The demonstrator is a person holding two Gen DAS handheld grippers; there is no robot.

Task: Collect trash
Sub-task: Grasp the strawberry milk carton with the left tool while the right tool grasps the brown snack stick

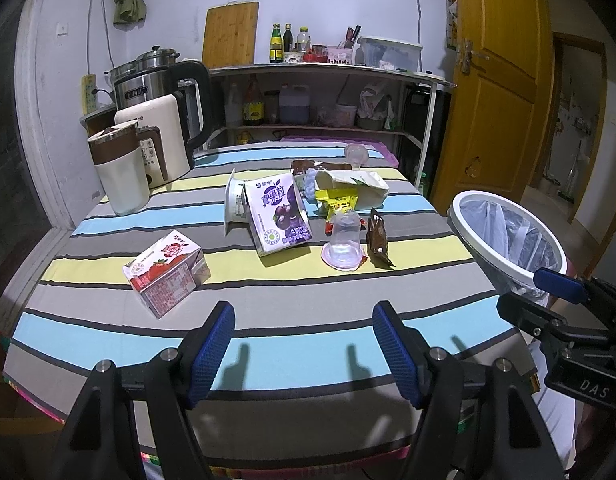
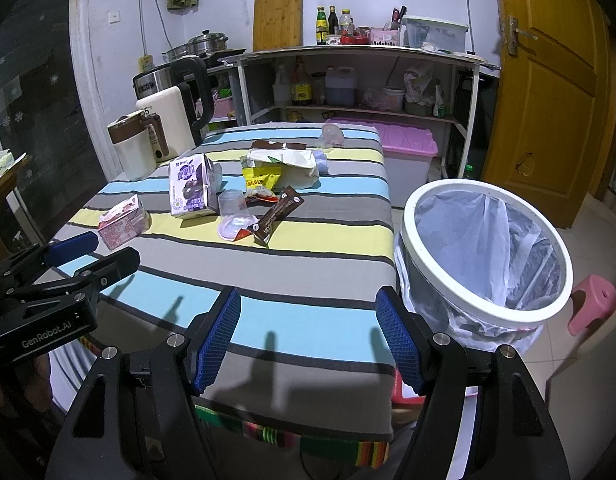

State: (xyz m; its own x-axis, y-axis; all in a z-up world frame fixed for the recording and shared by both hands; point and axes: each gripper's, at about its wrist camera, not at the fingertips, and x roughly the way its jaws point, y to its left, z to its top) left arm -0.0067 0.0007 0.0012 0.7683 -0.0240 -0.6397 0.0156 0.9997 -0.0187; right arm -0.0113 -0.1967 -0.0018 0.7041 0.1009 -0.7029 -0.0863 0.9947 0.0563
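While both claws hang level over the near edge of the table (image 1: pixel 268 364), I see nothing between their blue pads. My left claw (image 1: pixel 304 350) is spread wide, pointing toward the far edge; my right claw (image 2: pixel 308 338) is equally released, nearer the near right corner, just beside the lined trash bin (image 2: pixel 484 248) that stands off the table's right edge. The trash sits mid-table and toward the far edge. A torn white bag (image 1: pixel 354 184) lies toward the far right corner, with a purple drink carton (image 1: pixel 278 212) propped up near the centre. A strawberry carton (image 1: pixel 166 272) lies on its side closer to the near left. A clear plastic cup (image 1: pixel 342 246) stands upside down right of the purple carton, with a brown wrapper (image 1: pixel 378 242) just beside it and a yellow packet (image 1: pixel 336 202) behind it.
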